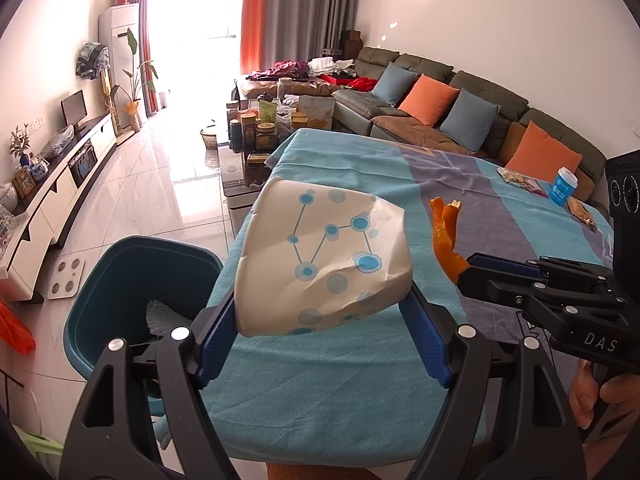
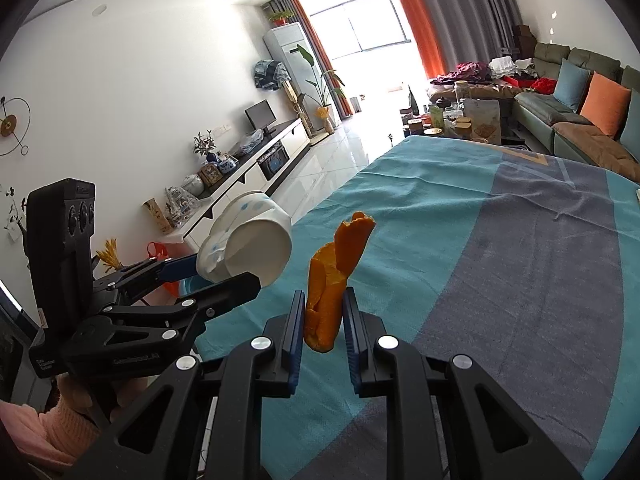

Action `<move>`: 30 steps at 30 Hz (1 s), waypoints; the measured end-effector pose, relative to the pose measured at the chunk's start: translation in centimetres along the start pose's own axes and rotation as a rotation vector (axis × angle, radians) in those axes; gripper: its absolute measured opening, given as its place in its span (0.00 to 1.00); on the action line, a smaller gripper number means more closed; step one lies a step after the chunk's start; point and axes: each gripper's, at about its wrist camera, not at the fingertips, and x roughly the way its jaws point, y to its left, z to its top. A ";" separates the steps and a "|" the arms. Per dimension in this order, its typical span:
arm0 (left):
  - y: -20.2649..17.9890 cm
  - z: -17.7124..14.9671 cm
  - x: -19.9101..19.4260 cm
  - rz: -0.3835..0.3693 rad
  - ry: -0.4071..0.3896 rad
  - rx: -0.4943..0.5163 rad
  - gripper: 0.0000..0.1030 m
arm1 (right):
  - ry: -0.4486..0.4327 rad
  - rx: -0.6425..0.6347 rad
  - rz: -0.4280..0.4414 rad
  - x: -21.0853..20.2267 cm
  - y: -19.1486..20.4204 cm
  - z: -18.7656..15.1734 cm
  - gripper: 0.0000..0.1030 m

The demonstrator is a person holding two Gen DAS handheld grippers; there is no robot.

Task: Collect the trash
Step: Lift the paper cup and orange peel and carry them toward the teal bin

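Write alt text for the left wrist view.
The left gripper holds a crumpled white paper cup with blue dots above a teal-clothed table, beside a dark teal plastic bin. At right, the right gripper pinches an orange peel.

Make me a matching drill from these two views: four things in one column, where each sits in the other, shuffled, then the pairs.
Things:
1. crushed paper cup
2. orange peel
3. white paper
4. blue cup

Places:
A. standing on the far end of the table
B. inside the teal bin
C. held in the left claw
D. held in the right claw

Pairs: 1-C, 2-D, 3-B, 4-A
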 end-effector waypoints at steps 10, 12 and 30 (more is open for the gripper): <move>1.2 -0.1 -0.4 0.027 -0.005 -0.025 0.74 | 0.019 -0.028 0.022 1.1 1.1 0.5 0.17; 1.4 -0.2 -0.5 0.033 -0.006 -0.028 0.74 | 0.021 -0.032 0.026 1.3 1.3 0.6 0.17; 3.5 -0.4 -1.3 0.075 -0.022 -0.066 0.74 | 0.042 -0.081 0.056 3.1 3.1 1.2 0.17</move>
